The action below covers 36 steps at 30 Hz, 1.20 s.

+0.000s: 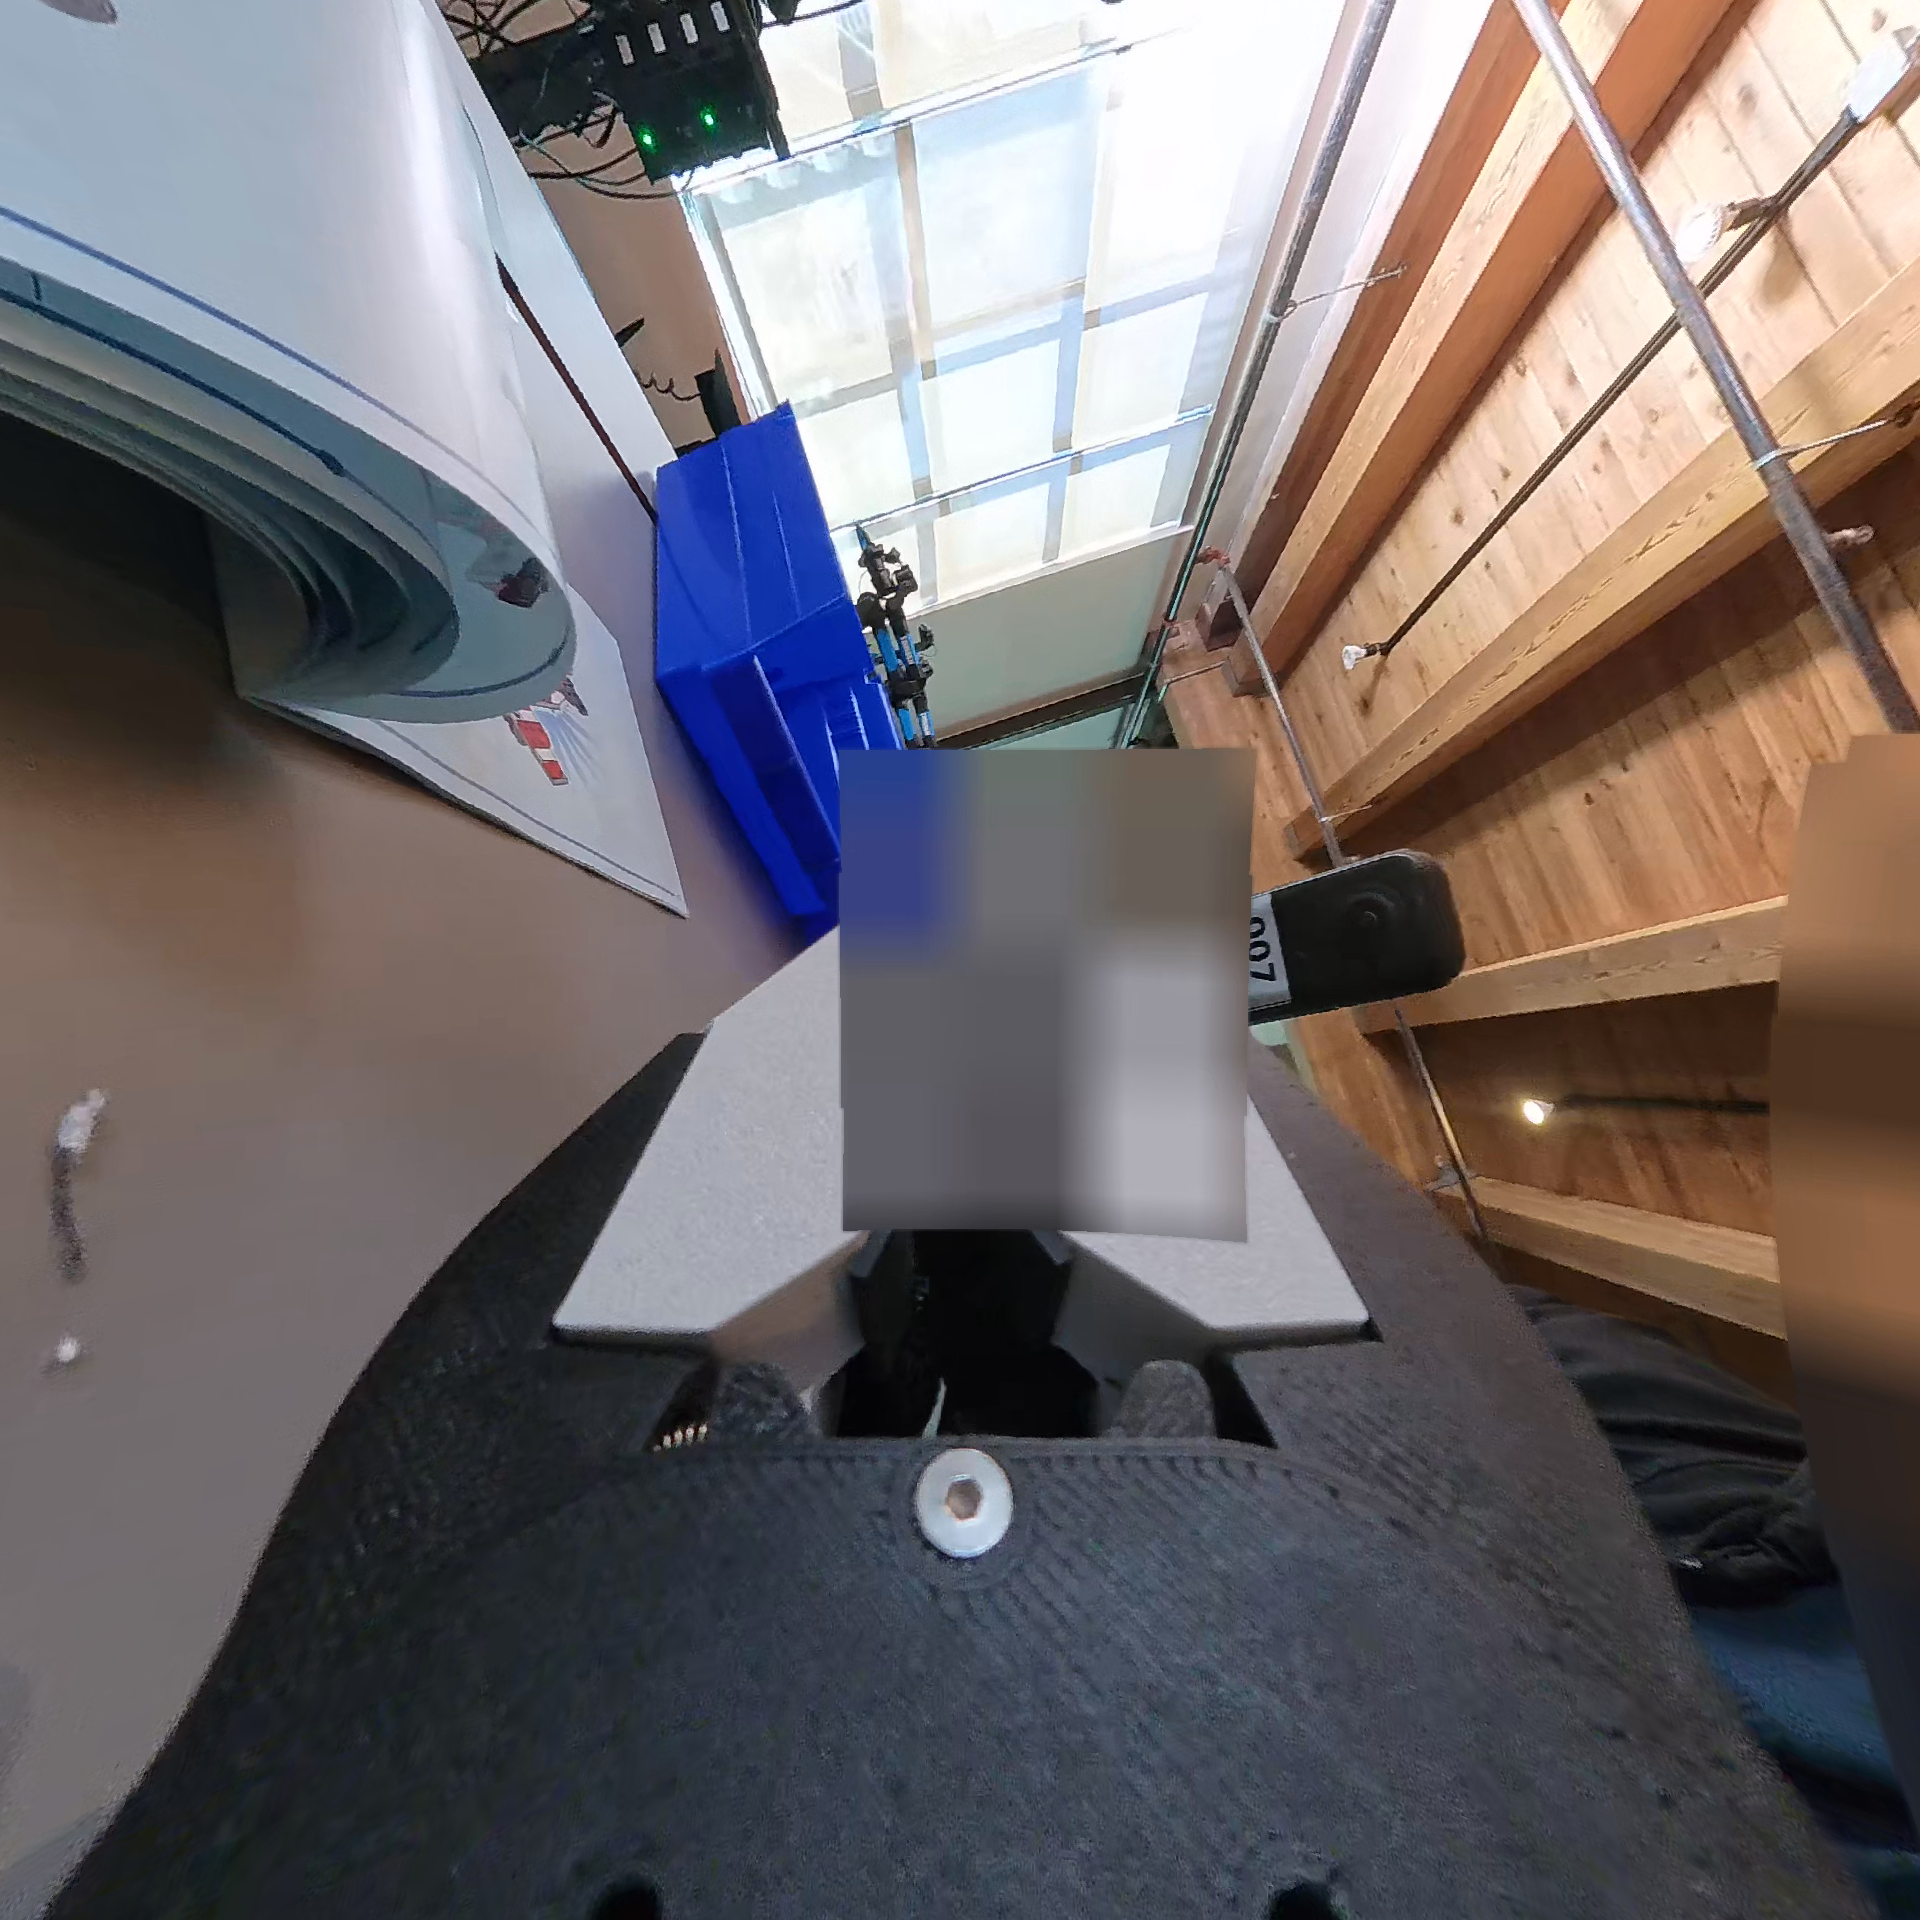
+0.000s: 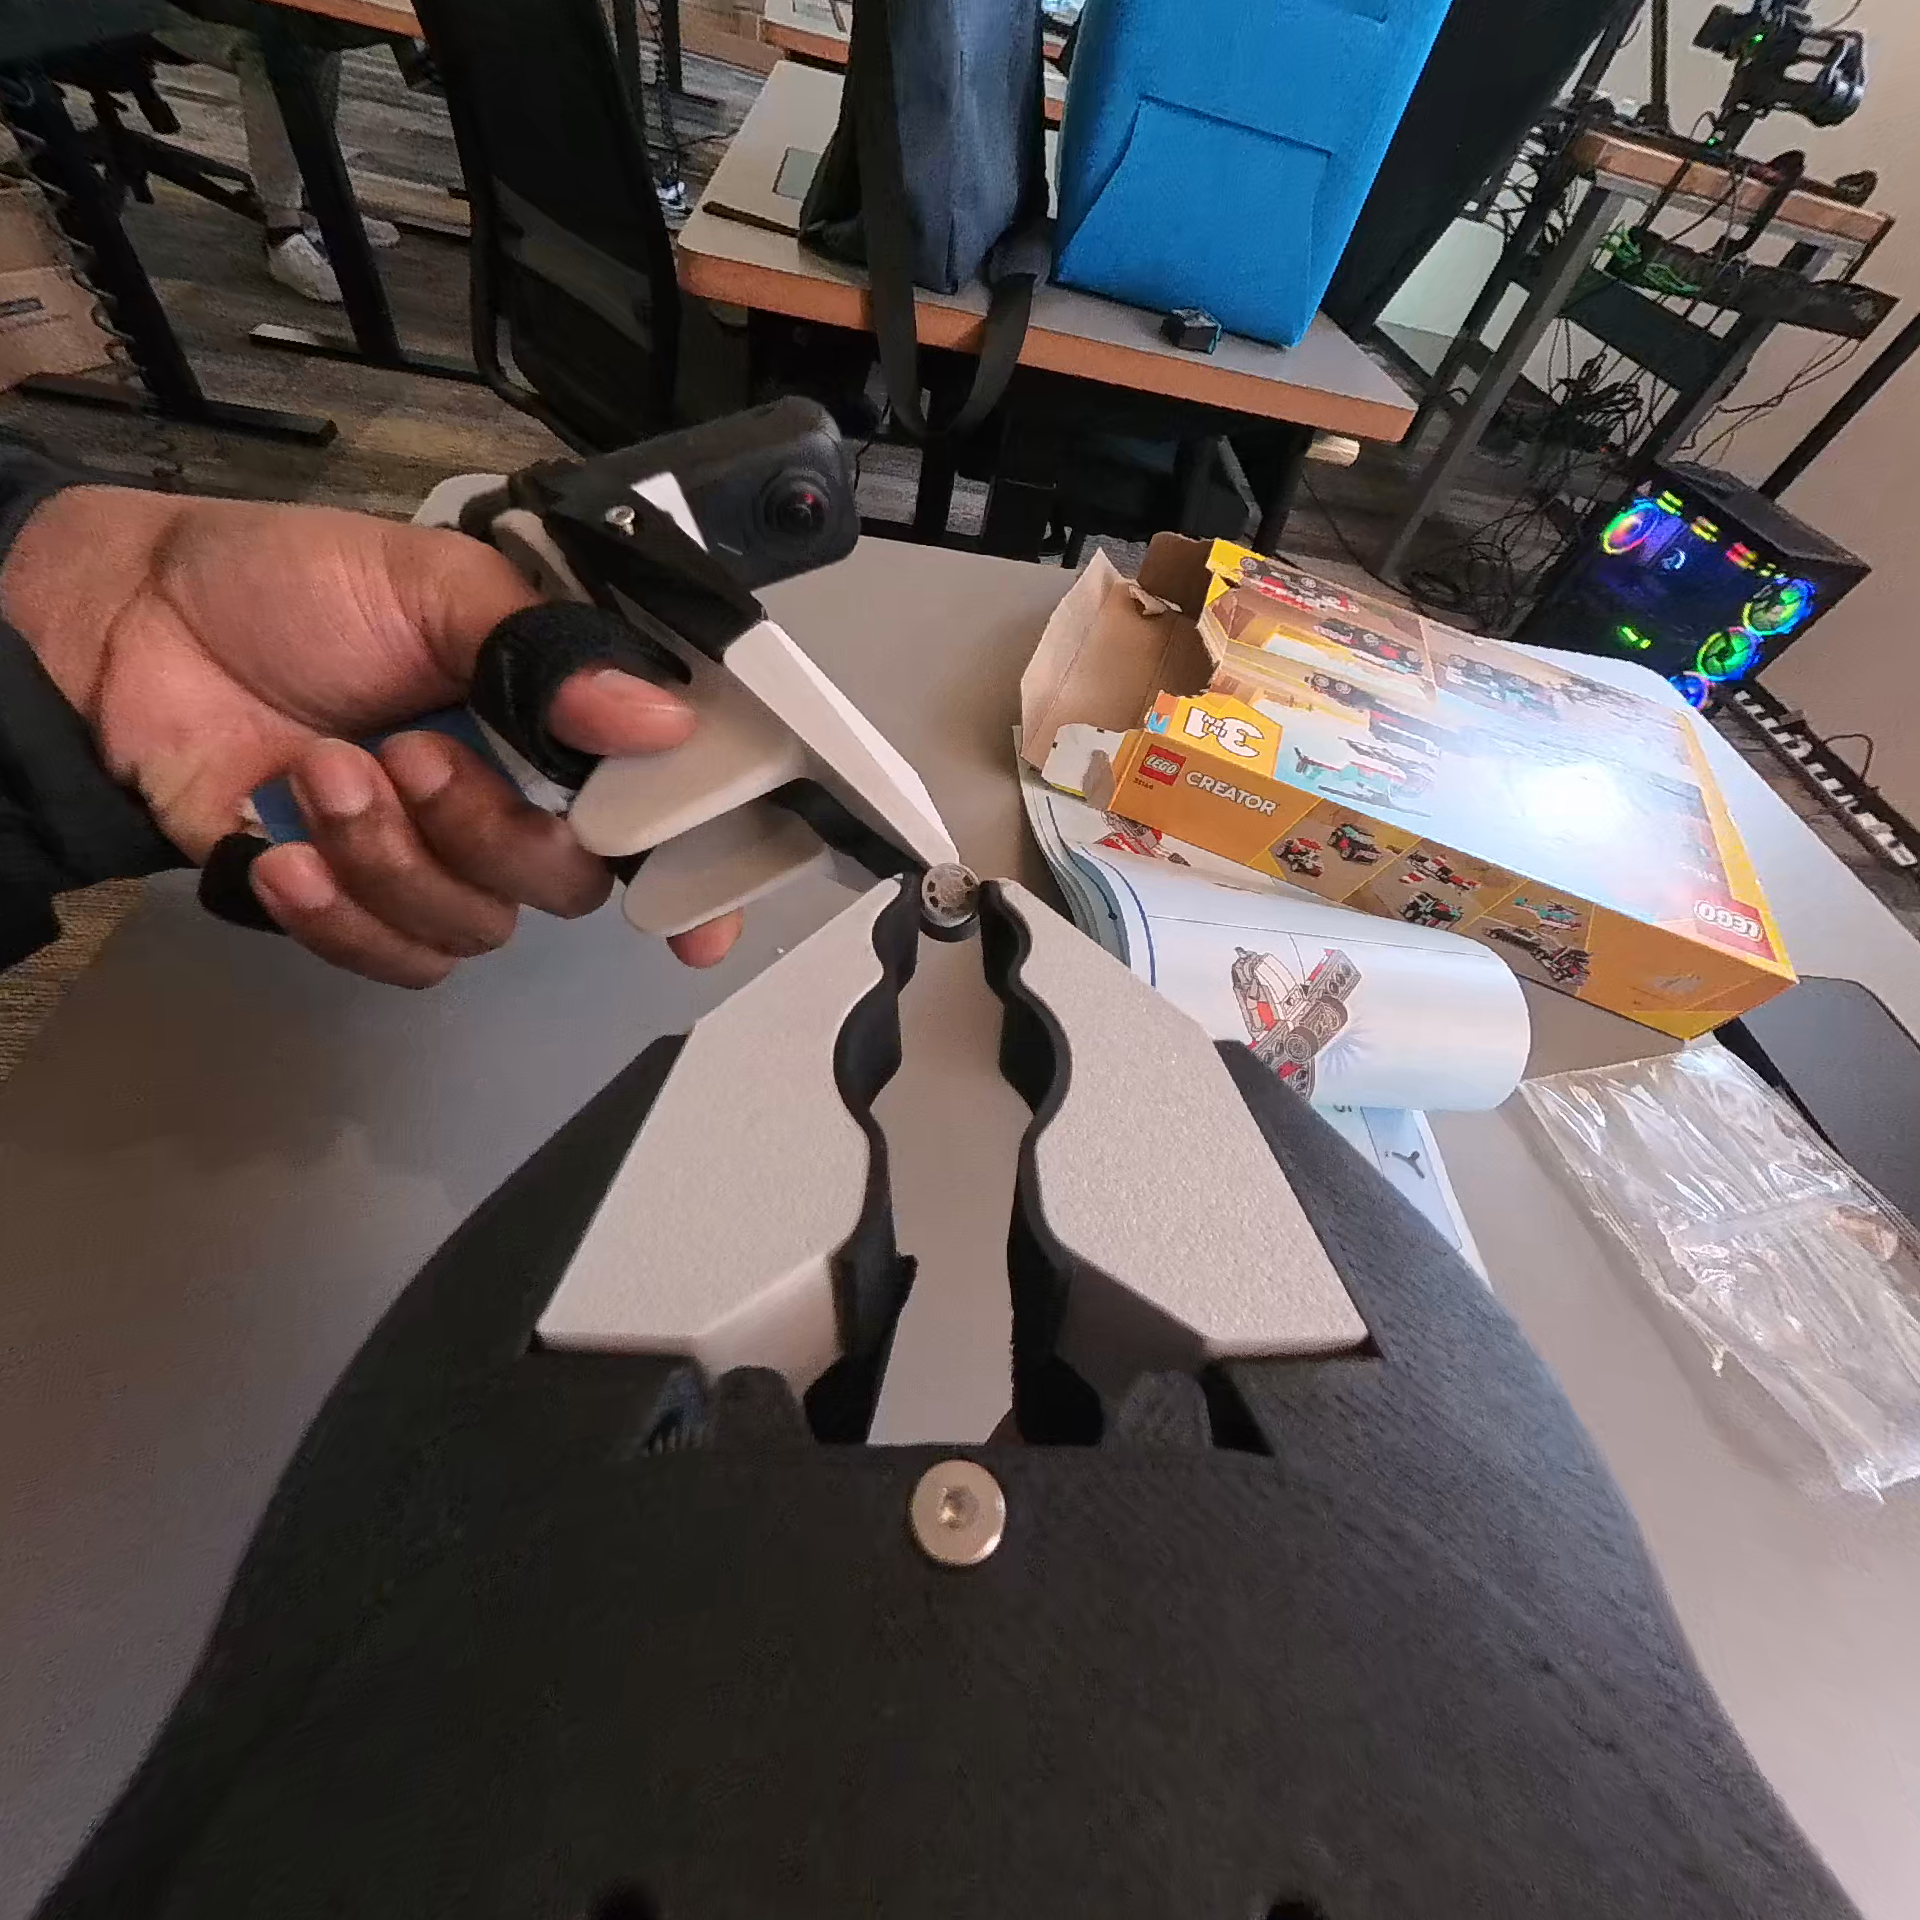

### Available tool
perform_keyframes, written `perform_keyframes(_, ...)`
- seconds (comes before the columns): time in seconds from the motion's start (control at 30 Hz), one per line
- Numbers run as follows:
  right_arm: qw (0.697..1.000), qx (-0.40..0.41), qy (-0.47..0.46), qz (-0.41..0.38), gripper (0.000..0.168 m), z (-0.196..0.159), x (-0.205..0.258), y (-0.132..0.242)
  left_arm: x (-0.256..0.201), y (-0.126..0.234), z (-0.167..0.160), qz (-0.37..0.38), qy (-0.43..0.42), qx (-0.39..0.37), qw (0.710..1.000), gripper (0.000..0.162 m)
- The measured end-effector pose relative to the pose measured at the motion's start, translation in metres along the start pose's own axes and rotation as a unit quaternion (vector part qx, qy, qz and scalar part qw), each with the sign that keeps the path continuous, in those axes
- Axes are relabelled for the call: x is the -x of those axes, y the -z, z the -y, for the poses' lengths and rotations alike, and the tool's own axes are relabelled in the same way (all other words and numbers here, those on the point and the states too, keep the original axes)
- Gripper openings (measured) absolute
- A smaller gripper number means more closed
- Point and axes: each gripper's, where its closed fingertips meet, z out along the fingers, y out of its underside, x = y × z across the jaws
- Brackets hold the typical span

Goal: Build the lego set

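Right gripper (image 2: 948,902) pinching small grey wheel (image 2: 948,896) at fingertips, above grey table (image 2: 260,1195); left gripper (image 2: 940,857) tips touching same wheel, grip state impossible to tell; yellow box (image 2: 1455,790), rolled booklet (image 2: 1320,987) lying just right.

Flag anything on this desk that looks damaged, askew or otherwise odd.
The yellow cardboard set box has a roughly torn end, flaps ragged and splayed open. The white instruction booklet beside it curls up into a roll instead of lying flat. Nothing else stands out.
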Motion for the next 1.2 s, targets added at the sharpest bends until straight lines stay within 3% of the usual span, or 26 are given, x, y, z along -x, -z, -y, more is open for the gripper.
perform_keyframes(0.3,1.0,-0.001,-0.019,-0.001,0.011,0.0,-0.003,0.005,-0.005,-0.006,-0.002,-0.034,0.037,-0.01,0.999,0.007)
perform_keyframes(1.07,0.999,0.034,0.011,-0.006,0.011,-0.007,-0.003,0.009,-0.006,-0.011,-0.009,-0.002,-0.008,0.012,1.0,0.009)
perform_keyframes(1.2,1.0,0.029,0.01,-0.005,0.011,-0.006,-0.002,0.01,-0.007,-0.011,-0.011,0.0,-0.012,0.017,1.0,0.016)
